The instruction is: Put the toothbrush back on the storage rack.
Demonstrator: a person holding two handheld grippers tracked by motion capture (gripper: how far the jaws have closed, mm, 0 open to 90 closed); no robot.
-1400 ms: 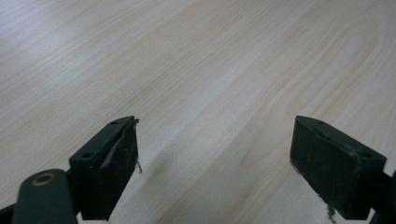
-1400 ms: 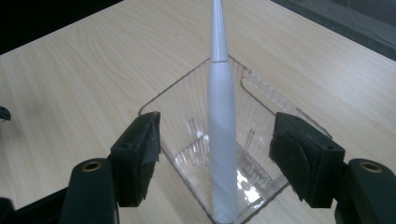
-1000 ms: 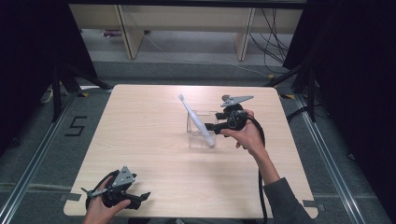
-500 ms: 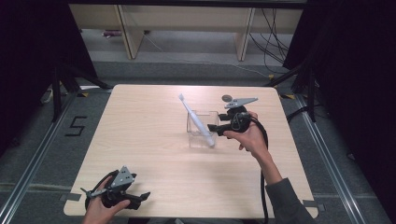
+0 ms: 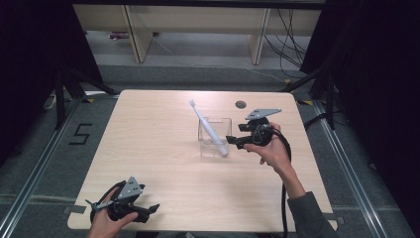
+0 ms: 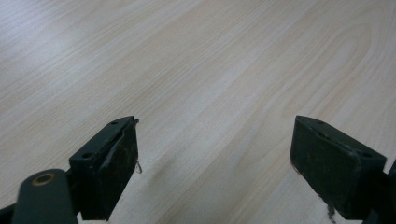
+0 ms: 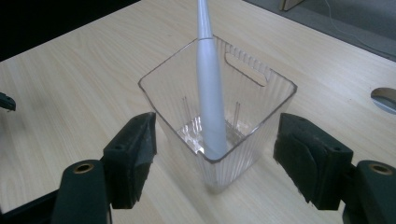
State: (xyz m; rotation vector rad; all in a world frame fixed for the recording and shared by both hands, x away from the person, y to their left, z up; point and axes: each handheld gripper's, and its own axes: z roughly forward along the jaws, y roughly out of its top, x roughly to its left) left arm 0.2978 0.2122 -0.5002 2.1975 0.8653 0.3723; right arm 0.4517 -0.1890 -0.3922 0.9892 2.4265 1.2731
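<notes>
Bin w/ toothbrush blocks mid table; rest free.

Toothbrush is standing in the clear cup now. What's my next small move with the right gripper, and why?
Probably back the right gripper straight away from the clear cup. Its jaws have just been opening and stand clear of the cup's walls, and the toothbrush leans inside against the rim, so a sideways nudge might tip it.

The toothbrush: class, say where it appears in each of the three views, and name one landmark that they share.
High view: toothbrush at table centre, leaning in the clear cup.
Left gripper view: not in this picture.
Right gripper view: centre, toothbrush standing in the cup.
Shared landmark: the pale wooden table.
</notes>
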